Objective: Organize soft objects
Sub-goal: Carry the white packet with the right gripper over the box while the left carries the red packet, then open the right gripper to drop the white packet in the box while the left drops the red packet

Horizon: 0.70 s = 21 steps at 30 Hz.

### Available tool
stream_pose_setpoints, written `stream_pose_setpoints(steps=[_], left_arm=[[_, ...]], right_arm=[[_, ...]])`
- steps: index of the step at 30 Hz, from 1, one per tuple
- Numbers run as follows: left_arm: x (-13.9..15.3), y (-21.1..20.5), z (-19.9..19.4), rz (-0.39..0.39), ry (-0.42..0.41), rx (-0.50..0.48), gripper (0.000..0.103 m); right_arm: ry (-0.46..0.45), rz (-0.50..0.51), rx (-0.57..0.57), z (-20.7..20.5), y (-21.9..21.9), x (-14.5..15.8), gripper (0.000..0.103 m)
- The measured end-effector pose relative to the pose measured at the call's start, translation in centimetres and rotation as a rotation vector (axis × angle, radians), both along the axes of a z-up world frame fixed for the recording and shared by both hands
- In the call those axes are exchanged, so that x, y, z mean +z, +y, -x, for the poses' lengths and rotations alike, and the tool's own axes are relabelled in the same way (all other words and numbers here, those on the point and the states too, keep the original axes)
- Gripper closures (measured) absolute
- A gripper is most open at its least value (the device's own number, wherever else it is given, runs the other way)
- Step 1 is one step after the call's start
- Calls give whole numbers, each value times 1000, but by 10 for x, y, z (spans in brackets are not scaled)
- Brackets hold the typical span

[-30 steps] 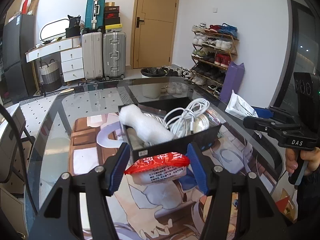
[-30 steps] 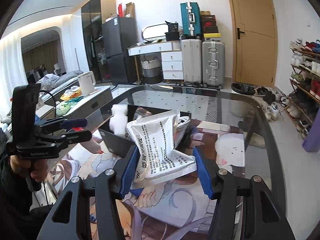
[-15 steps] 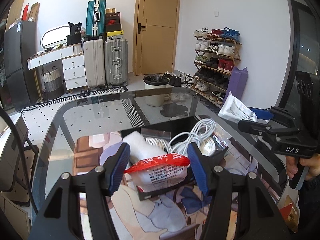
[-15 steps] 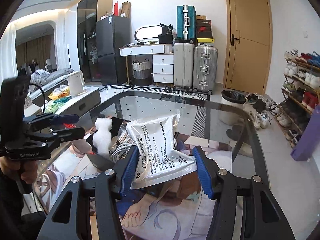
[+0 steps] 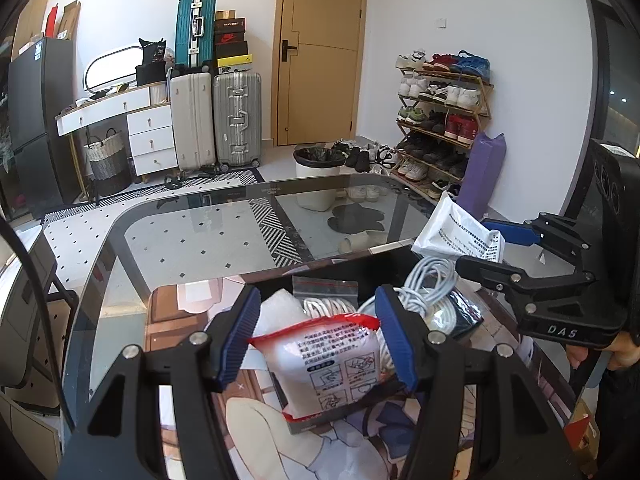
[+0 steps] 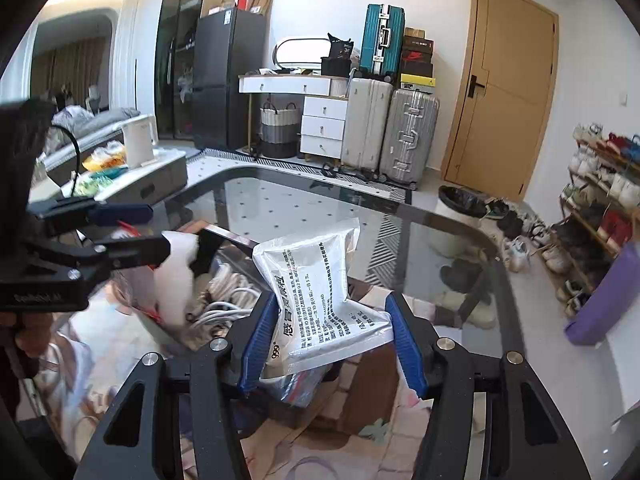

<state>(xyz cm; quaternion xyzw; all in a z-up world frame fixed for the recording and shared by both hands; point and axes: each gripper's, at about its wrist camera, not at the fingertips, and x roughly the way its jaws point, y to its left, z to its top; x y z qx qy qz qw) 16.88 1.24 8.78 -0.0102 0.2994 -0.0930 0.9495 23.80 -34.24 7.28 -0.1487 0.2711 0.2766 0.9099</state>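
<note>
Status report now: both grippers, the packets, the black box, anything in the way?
Left gripper shut on red-edged packet. Right gripper shut on silver packet. Both above black box, already crowded with white cables and foam roll.

Bright daylit room, fisheye bending and dark corners, left side motion-blurred in right view

both grippers carried forward over the black box (image 5: 360, 270): red-topped packet (image 5: 328, 364) now above its near wall, white pouch (image 6: 320, 296) above its cables (image 6: 224, 304)
</note>
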Motion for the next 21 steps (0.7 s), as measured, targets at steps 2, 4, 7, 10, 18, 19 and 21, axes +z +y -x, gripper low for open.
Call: stream_pose_setpoints(steps=[2,4,7,10,18,19,21], left_arm=[[-1,0,-3,2,2,1,44],[-1,1,-6,2,1,1,44],[0,2,-11,5,2,1,44],[-2,3,-15,3,8,-2,44],[-8,7,-20,8,29,-13,44],[-10,6,-20,7,32,-16,44],[-15,6,-21,0,43,-20,44]], right_arm=[[5,13,7,-5,7,-3,46],[5,30,17,-10,14,-5,46],[-7,57,28,-16,25,-7,46],[-35,104,39,-23,39,-12,46],[2,174,100,-34,62,-32,46],[-5,185,105,-33,64,-34,47],[2,190,113,-33,65,-36,47]])
